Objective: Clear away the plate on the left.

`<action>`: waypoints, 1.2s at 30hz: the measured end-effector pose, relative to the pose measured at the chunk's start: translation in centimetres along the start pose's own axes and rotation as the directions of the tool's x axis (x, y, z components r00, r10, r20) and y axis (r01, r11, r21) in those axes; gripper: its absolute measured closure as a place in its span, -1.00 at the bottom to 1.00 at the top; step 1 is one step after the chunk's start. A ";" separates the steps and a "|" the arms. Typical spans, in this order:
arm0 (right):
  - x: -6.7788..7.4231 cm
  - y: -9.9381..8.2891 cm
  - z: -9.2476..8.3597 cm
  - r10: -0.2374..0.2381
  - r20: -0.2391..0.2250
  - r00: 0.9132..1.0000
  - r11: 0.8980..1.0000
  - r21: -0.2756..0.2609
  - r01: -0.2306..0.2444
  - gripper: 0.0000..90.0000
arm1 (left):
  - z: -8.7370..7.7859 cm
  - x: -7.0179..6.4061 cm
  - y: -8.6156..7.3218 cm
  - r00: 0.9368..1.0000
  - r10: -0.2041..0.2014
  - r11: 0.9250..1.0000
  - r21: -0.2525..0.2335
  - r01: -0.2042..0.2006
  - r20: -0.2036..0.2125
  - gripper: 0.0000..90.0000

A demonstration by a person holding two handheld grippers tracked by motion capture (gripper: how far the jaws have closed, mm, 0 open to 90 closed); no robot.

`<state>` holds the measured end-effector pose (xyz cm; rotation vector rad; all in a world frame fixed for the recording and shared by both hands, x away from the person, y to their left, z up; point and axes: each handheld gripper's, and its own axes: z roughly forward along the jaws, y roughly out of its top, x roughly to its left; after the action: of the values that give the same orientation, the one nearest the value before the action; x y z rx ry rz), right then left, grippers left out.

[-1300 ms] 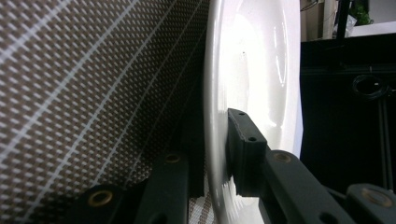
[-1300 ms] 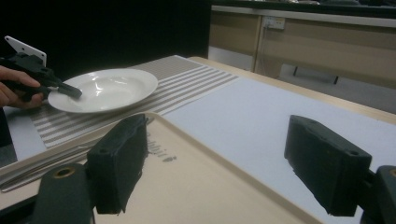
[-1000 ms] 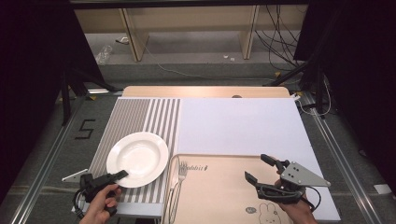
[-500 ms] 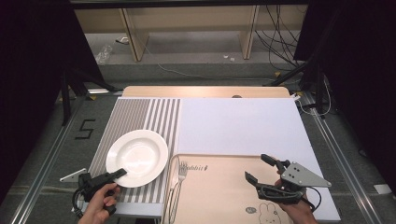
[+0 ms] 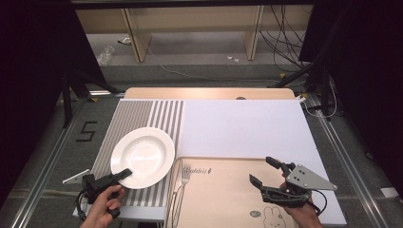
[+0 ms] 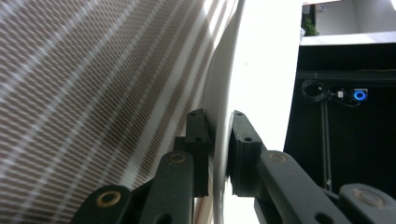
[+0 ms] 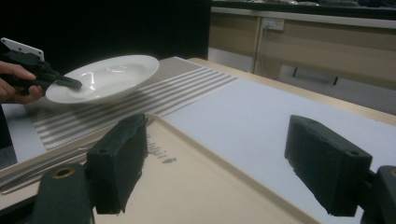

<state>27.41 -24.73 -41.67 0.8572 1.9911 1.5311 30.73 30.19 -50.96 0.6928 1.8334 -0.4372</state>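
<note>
So the left gripper (image 5: 124, 174) has its jaws pinched on the near rim of the white plate (image 5: 142, 156), which sits tilted up over the striped placemat (image 5: 142, 114). The right gripper (image 5: 267, 172) hangs wide open and empty over the beige tray (image 5: 223, 190), beside the fork (image 5: 182, 180). Looks like the grab is done; carrying the plate and setting it down is what's left, I'd guess.

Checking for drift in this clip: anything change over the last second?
Nothing visibly changed. The left gripper stays clamped on the near rim of the white plate, the right gripper stays open over the beige tray, and the fork lies where it was.
</note>
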 end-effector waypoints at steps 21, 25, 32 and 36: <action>0.0 0.0 0.0 -0.002 0.000 1.000 1.000 0.003 0.002 -0.51 | 1.7 -1.2 -2.2 0.998 -0.002 0.995 0.099 -0.003 0.058 0.78; -0.1 0.0 0.0 -0.001 0.001 1.000 1.000 -0.002 0.001 -0.51 | 2.1 -1.6 -2.8 0.998 0.007 0.993 0.121 -0.014 0.063 0.78; -0.1 -0.1 0.1 0.000 0.000 1.000 1.000 -0.001 0.000 -0.51 | 2.8 -2.1 -3.9 0.997 0.010 0.984 0.174 -0.024 0.078 0.79; 0.0 0.0 0.1 -0.001 0.001 1.000 1.000 0.001 0.001 -0.51 | 3.2 -2.1 -4.3 0.996 0.013 0.978 0.206 -0.030 0.084 0.78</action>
<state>27.47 -24.73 -41.73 0.8572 1.9908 1.5291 30.75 24.45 -50.31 0.8231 1.7163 -0.6401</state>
